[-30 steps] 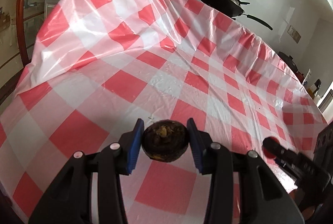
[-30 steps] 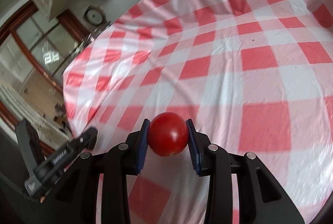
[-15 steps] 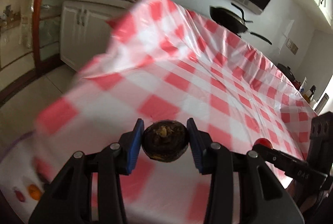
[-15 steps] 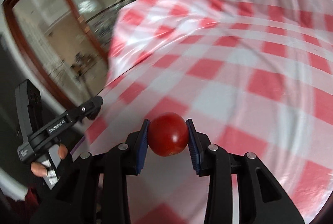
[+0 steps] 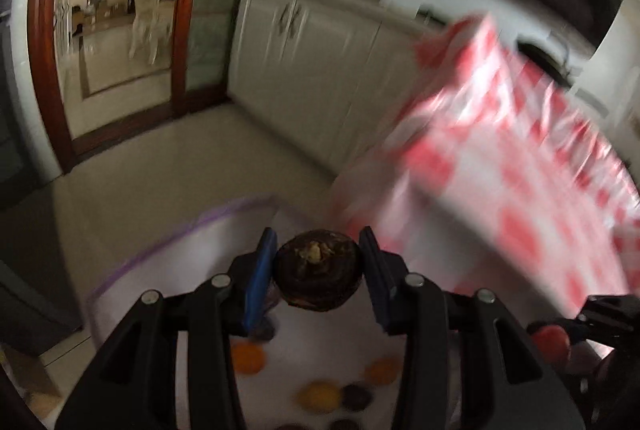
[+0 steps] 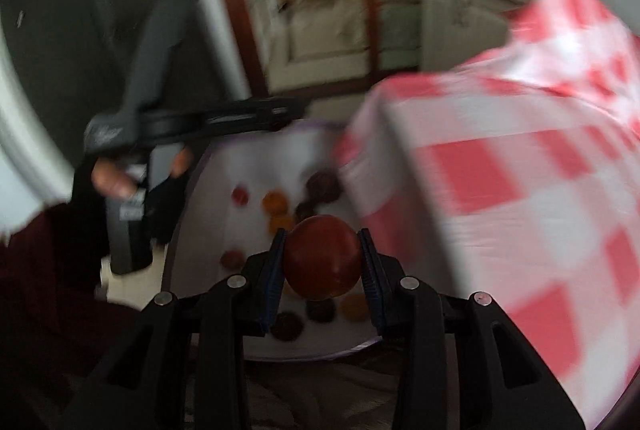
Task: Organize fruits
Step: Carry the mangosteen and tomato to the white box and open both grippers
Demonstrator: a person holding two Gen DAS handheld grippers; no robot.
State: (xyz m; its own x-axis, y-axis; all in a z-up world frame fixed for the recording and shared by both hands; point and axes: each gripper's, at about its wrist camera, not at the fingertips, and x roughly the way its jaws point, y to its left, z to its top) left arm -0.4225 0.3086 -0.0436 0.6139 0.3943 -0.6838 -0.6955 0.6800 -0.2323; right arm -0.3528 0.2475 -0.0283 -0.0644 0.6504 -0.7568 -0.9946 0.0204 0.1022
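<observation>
- While both views are smearing with motion blur, I am seeing my left gripper (image 5: 319, 272) clamping a dark brown, round fruit (image 5: 319, 281) between its blue pads (image 5: 260, 278), with a yellowish patch on the fruit's top
- My right gripper (image 6: 322, 264) is squeezing a red tomato (image 6: 322, 263) between its pads, both sides touching the skin
- Both grippers are hanging over a white tray (image 5: 168, 254) with a purple rim, sitting low beside the table
- In the tray I am making out loose fruits: orange ones (image 6: 275, 202), dark ones (image 6: 323, 186) and a small red one (image 6: 240, 195), all too blurred to name
- The red-and-white checked tablecloth (image 6: 520, 166) is draping over the table edge just right of the tray
- In the right wrist view I am catching the left gripper's body and the gloved hand (image 6: 132, 190) gripping its handle, at the tray's left side
- In the left wrist view the tomato is showing at the lower right edge
- Behind, white cabinets (image 5: 304, 70) and a wooden door frame (image 5: 44, 42) are standing across a pale floor
</observation>
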